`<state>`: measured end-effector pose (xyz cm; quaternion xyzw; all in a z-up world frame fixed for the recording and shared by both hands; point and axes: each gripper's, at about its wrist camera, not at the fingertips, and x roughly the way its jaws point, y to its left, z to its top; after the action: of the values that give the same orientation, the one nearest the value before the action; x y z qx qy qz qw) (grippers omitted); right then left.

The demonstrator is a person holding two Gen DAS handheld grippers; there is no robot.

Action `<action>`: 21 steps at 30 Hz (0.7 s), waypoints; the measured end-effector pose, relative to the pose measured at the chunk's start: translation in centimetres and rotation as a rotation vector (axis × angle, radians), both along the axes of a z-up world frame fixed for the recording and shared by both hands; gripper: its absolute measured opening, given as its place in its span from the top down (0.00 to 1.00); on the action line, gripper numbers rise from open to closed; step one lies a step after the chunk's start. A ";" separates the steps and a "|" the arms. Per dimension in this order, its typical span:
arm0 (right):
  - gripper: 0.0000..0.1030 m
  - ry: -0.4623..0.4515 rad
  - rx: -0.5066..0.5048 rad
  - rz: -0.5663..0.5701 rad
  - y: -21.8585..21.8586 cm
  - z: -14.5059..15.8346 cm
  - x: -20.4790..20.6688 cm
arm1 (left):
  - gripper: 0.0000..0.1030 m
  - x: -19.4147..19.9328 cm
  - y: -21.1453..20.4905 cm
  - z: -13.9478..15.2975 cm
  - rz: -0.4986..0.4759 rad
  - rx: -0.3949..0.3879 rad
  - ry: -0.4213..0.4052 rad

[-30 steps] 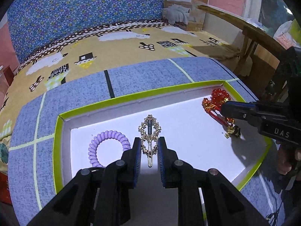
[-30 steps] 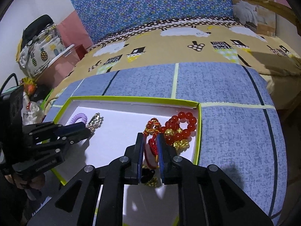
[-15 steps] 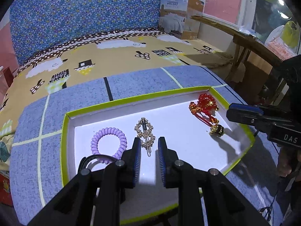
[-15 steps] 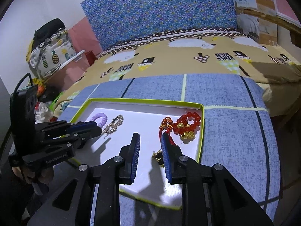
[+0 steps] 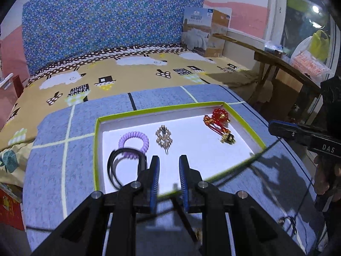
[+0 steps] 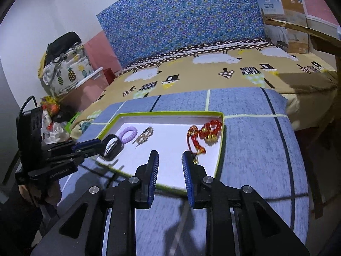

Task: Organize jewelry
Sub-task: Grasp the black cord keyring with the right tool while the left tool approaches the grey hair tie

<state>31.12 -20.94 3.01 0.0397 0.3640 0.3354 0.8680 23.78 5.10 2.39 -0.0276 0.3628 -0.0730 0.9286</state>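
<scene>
Nearest to us, the left gripper [image 5: 168,170] has its jaws spread with nothing between them, and it sits over the near edge of the tray [image 5: 97,149]. The right gripper [image 6: 169,170] likewise has its jaws spread and empty, positioned at the tray's near right corner. We judge that both are held clear of the tray so that neither disturbs the pieces laid inside.

Just beyond the left jaws, black hair bands [image 5: 115,168] lie on the white floor of the tray, touching the purple coil hair tie [image 5: 134,141] behind them. To the right of the coil tie and apart from it lies the gold hair clip [image 5: 163,138]. We read this spacing as deliberate: each piece keeps its own patch of floor, so none can tangle with another.

Farther right, the red bead bracelet [image 5: 219,120] rests in the far right corner, its red cord and gold charm trailing toward the near edge. The raised green rim keeps all the items contained.

The tray sits on a blue-grey cushion [image 5: 64,149] at the foot of the bed [image 5: 127,72]; a cardboard box [image 5: 204,32] stands at the far end.
</scene>
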 end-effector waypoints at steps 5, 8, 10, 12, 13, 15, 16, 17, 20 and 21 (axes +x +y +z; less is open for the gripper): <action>0.77 -0.003 0.028 -0.008 -1.5 0.1 -2.9 | 0.81 -3.7 0.0 0.2 0.007 -0.017 -0.026; 0.77 -0.005 0.034 -0.015 -2.2 0.0 -4.7 | 0.81 -5.8 -0.1 0.3 0.010 -0.014 -0.041; 0.77 -0.007 0.036 -0.018 -2.6 0.0 -6.0 | 0.81 -7.3 -0.2 0.3 0.011 -0.016 -0.054; 0.77 -0.015 0.033 -0.015 -2.9 -0.1 -7.1 | 0.81 -8.5 -0.2 0.2 0.014 -0.020 -0.059; 0.77 -0.020 0.027 -0.015 -2.9 -0.1 -7.7 | 0.81 -9.1 -0.2 0.1 0.016 -0.019 -0.061; 0.77 -0.026 0.017 -0.011 -3.0 -0.2 -9.0 | 0.81 -10.3 -0.4 -0.2 0.022 -0.011 -0.060; 0.77 -0.027 0.010 -0.008 -2.9 -0.3 -9.5 | 0.81 -10.7 -0.4 -0.3 0.023 -0.011 -0.059; 0.77 -0.029 0.004 -0.007 -2.9 -0.5 -9.9 | 0.81 -11.1 -0.5 -0.4 0.023 -0.013 -0.057; 0.77 -0.029 -0.006 0.000 -2.9 -0.8 -11.3 | 0.81 -12.4 -0.7 -0.9 0.023 -0.019 -0.049; 0.77 -0.027 -0.006 0.002 -2.9 -0.8 -11.6 | 0.81 -12.7 -0.7 -1.1 0.022 -0.025 -0.044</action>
<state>19.51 -23.86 2.16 0.0322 0.3532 0.3360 0.8725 11.09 4.38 1.27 -0.0418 0.3412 -0.0678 0.9366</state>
